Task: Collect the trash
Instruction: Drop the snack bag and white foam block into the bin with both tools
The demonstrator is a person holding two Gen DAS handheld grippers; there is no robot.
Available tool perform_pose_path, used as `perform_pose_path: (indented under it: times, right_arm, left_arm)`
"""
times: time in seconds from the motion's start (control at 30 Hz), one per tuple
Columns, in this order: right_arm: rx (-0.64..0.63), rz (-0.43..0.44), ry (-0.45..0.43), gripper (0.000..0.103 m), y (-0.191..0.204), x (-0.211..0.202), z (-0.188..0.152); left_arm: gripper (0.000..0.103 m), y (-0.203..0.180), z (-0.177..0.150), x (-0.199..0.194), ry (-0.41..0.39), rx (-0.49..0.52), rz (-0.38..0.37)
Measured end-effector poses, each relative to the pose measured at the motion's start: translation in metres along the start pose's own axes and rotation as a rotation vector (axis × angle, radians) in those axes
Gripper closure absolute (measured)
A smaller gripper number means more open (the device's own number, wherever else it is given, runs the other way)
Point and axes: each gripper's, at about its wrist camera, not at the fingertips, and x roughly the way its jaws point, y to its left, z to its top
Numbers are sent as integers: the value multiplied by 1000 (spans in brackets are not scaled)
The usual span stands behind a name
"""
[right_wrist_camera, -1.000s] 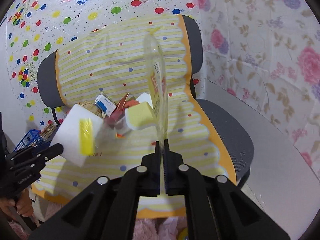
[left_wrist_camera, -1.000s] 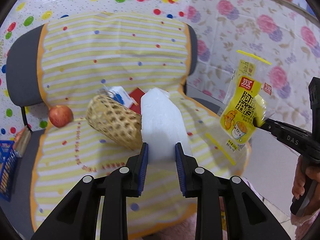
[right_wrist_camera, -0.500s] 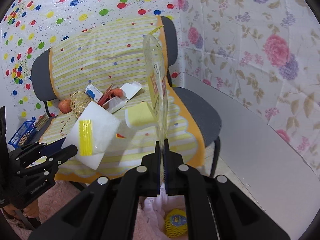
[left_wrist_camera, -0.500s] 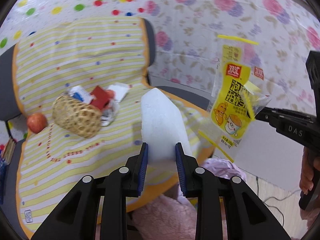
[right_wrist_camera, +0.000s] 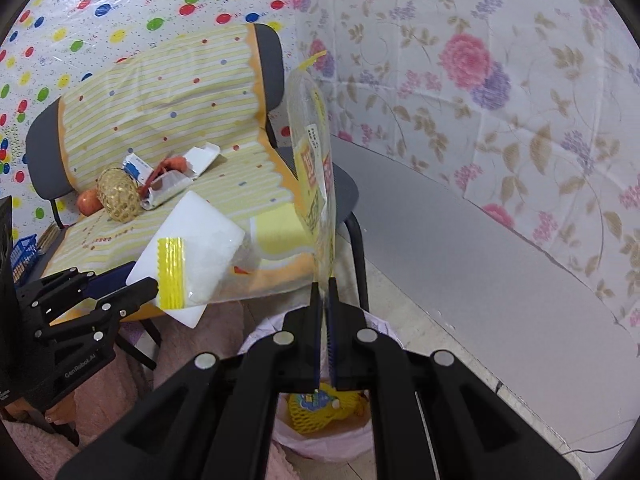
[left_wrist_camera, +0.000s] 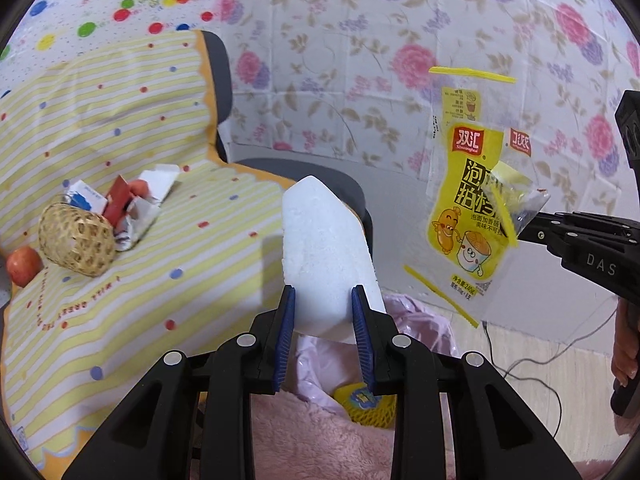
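Left hand-held gripper pinching white foam block; right hand-held gripper pressed together on yellow snack wrapper, above pink-lined bin.

From my seat I count two grippers: the left gripper and the right gripper. One white foam block, one yellow snack wrapper. On the one chair I see one woven basket, one apple and a few torn cartons I cannot count exactly. One pink-lined bin, with one yellow net item inside.
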Motion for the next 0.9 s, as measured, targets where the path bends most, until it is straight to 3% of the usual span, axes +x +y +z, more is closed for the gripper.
perform_pose_path:
  times: [0.53,0.77,0.87,0.9]
  right_arm:
    - [48,0,157,100,-16,65,-34]
    - [51,-13,196,99,-22,96,-41]
    - [56,-17,214,86,-25,109,-43]
    - [58,-19,223,73,-25,113,-44]
  left_arm:
    - [71,-14,-12,56,143,24,-30]
    - [62,-18,-8,81,179,52,-21]
    - [53,-16,-6,83,182,40,-20]
    - [52,-14,-6,83,181,36,-21]
